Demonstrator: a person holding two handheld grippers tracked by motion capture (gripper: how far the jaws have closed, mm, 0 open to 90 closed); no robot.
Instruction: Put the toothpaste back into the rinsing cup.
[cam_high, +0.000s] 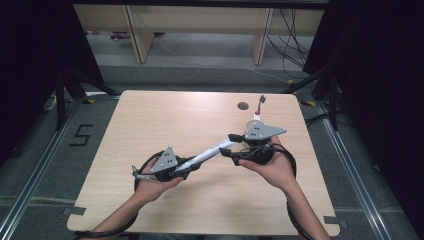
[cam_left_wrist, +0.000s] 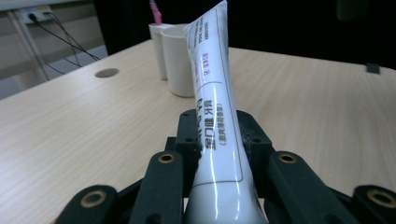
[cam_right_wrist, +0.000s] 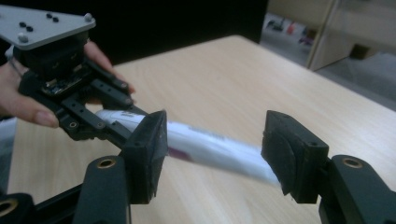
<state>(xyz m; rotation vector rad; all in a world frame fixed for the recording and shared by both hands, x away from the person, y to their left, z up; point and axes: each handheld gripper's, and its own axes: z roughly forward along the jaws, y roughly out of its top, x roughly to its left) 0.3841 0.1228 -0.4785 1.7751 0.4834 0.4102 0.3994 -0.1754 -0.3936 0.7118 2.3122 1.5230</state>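
Setting: pale wooden table (cam_high: 150, 125) on a grey floor, dark curtains to both sides, light cabinets and loose cables behind.
Table hole: round cable hole (cam_high: 243, 106) near the far edge, well apart from both hands.
Toothpaste tube: white toothpaste tube (cam_high: 209, 153) held off the tabletop, slanting from the left hand up toward the right; printed text along its side in the left gripper view (cam_left_wrist: 212, 116).
Left gripper: left gripper (cam_high: 184, 167) clamped on the tube's thick lower end, black jaws pressed against both of its sides; likely the anchor hand, keeping the tube steady and aimed at the other gripper.
Right gripper: right gripper (cam_high: 227, 145) at the tube's far end, jaws standing apart; in the right gripper view the pads flank the blurred tube (cam_right_wrist: 210, 149) without pressing on it.
Reason for the pose: tube stretched between the two hands, probably so that one end stays fixed while the other gets worked or re-gripped.
Cup: white cup (cam_left_wrist: 180, 60) on the table past the tube's tip, a second white holder just behind it.
Toothbrush: pink-headed toothbrush (cam_high: 260, 107) standing upright in the holder, kept within reach of the paste.
Hands: left hand (cam_high: 150, 186) and right hand (cam_high: 272, 167) wrapped under the gripper bodies, cables trailing back along the forearms.
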